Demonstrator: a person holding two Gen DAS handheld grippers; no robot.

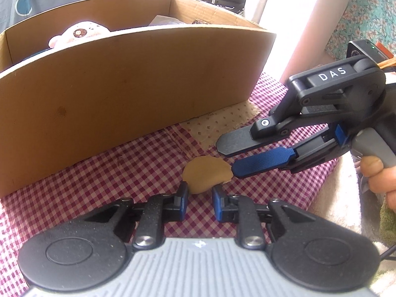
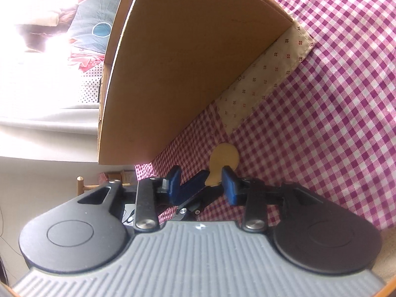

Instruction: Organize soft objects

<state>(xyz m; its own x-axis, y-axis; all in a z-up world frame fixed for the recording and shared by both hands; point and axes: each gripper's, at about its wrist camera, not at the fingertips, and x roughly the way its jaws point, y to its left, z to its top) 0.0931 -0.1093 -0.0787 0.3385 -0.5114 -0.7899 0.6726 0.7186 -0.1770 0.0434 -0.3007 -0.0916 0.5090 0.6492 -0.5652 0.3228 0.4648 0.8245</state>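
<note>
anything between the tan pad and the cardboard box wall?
Nothing on it. In the left wrist view, only bare checked cloth lies between the tan pad and the cardboard box; a beige patch sits off to the side.

- You get strong daylight from the far side; in the left wrist view the background right of the cardboard box (image 1: 128, 81) burns out white.
- In the right wrist view the upper left is blown out, washing away detail.
- Your checked cloth (image 2: 334, 104) stays bright and sharp, with soft shadows along the box's foot.
- Fisheye distortion bows the box's straight edges.
- Corners darken.
</note>
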